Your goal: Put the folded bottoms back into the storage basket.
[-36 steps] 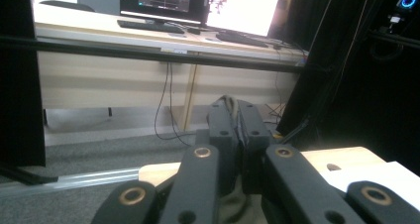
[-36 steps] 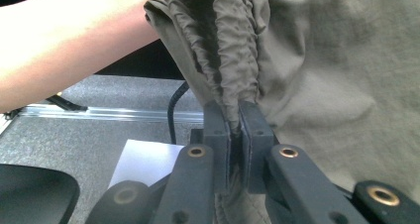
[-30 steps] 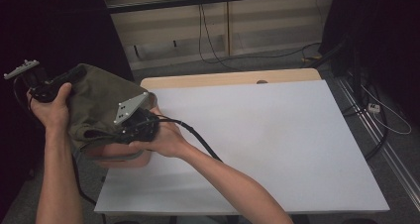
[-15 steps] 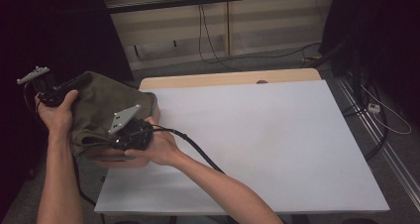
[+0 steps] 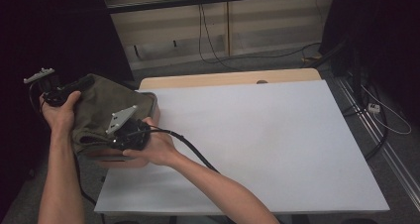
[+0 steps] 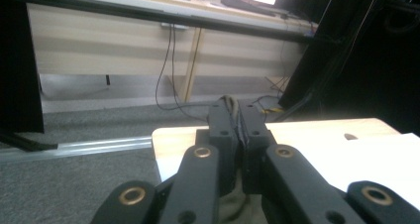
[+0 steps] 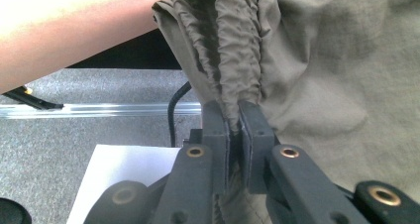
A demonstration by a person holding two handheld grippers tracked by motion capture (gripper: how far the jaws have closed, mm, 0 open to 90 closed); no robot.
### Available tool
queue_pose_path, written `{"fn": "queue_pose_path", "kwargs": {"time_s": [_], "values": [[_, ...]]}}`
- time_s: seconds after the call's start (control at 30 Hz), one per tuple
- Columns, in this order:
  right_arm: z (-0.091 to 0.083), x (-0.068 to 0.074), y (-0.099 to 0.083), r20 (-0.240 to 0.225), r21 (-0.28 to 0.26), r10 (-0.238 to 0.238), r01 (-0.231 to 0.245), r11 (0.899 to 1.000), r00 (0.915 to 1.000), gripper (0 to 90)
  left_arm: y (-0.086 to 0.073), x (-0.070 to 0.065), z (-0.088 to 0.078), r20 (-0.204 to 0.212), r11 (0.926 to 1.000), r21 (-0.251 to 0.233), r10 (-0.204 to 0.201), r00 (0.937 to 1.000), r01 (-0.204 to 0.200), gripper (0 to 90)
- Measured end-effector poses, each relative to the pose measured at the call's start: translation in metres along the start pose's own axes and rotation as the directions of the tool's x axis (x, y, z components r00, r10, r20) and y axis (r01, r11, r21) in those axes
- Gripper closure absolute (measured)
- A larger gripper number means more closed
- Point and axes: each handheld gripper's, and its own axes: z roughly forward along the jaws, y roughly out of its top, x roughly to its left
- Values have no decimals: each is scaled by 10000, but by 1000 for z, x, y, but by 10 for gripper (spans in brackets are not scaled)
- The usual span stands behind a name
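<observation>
An olive-green cloth garment (image 5: 101, 112) with a gathered, elastic-looking hem hangs bunched and crumpled over the tabletop's (image 5: 257, 135) near-left corner, part of it off the edge, its puckered hem pinched at two spots and stretched between them.

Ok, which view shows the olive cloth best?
The high view: the whole olive cloth hangs bunched at the table's left corner. The right gripper view shows its gathered hem pinched in the claw; the left gripper view, a sliver.
</observation>
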Motion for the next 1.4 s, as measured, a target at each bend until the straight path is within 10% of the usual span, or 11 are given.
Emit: {"fn": "queue_pose_path", "kwargs": {"time_s": [1.4], "values": [[36,-11,-11,-259,468,616,-604,9971,9978,821,-32,27,23,-207,9983,579,-75,9998,87,872]]}}
